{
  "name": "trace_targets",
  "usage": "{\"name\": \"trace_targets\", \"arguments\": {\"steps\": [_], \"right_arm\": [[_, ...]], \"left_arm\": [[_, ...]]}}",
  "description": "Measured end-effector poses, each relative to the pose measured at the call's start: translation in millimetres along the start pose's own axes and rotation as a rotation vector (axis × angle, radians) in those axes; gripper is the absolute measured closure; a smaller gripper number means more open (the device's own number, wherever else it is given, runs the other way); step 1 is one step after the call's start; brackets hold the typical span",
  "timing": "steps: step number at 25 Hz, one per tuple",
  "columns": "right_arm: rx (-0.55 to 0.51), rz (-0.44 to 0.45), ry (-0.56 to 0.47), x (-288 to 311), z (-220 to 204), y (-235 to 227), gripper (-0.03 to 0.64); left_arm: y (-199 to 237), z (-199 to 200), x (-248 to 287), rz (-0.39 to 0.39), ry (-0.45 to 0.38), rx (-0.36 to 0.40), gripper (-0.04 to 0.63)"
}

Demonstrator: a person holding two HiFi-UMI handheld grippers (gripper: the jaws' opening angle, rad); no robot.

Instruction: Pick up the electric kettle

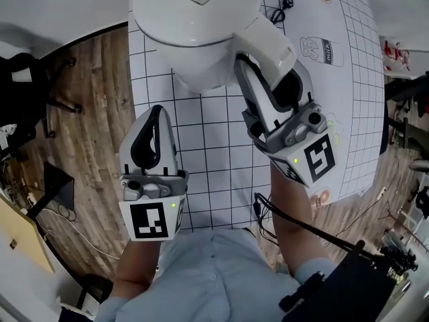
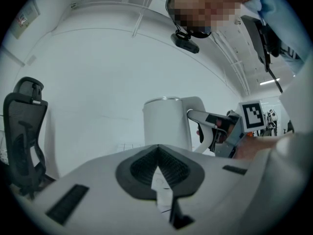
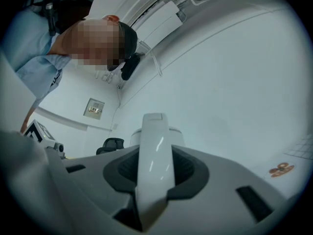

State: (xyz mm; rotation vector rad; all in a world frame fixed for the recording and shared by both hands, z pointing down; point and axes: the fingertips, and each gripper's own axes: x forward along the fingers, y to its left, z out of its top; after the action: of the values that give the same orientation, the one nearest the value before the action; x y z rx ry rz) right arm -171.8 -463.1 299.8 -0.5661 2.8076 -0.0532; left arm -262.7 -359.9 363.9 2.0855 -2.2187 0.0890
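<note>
The white electric kettle (image 1: 194,19) is close under the head camera, above the gridded table mat (image 1: 221,180). My right gripper (image 1: 271,79) is shut on its handle (image 1: 268,45). In the right gripper view the handle (image 3: 155,160) stands upright between both pads, with the kettle body (image 3: 177,133) behind it. From the left gripper view, the kettle (image 2: 166,124) and the right gripper (image 2: 222,131) holding it are ahead. My left gripper (image 1: 155,109) hangs to the kettle's lower left, apart from it. Its pads (image 2: 142,165) meet at the tips with nothing held.
A black cable (image 1: 278,12) lies on the mat beyond the kettle, and printed pictures (image 1: 322,49) mark the mat's right side. Wooden floor (image 1: 80,113) lies left of the table. A black office chair (image 2: 24,131) stands at the left.
</note>
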Motion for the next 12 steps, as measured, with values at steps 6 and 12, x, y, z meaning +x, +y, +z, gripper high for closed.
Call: {"name": "trace_targets", "arguments": {"steps": [6,12], "right_arm": [[-0.066,-0.086,-0.051,-24.4,41.8,-24.9,0.509],[-0.104,-0.249,-0.051,-75.1,58.2,-57.6,0.509]], "left_arm": [[-19.0,10.0,-2.3,-0.041,-0.019,0.003,0.595],[-49.7,6.3,0.8,-0.133,-0.013,-0.009,0.595]]}}
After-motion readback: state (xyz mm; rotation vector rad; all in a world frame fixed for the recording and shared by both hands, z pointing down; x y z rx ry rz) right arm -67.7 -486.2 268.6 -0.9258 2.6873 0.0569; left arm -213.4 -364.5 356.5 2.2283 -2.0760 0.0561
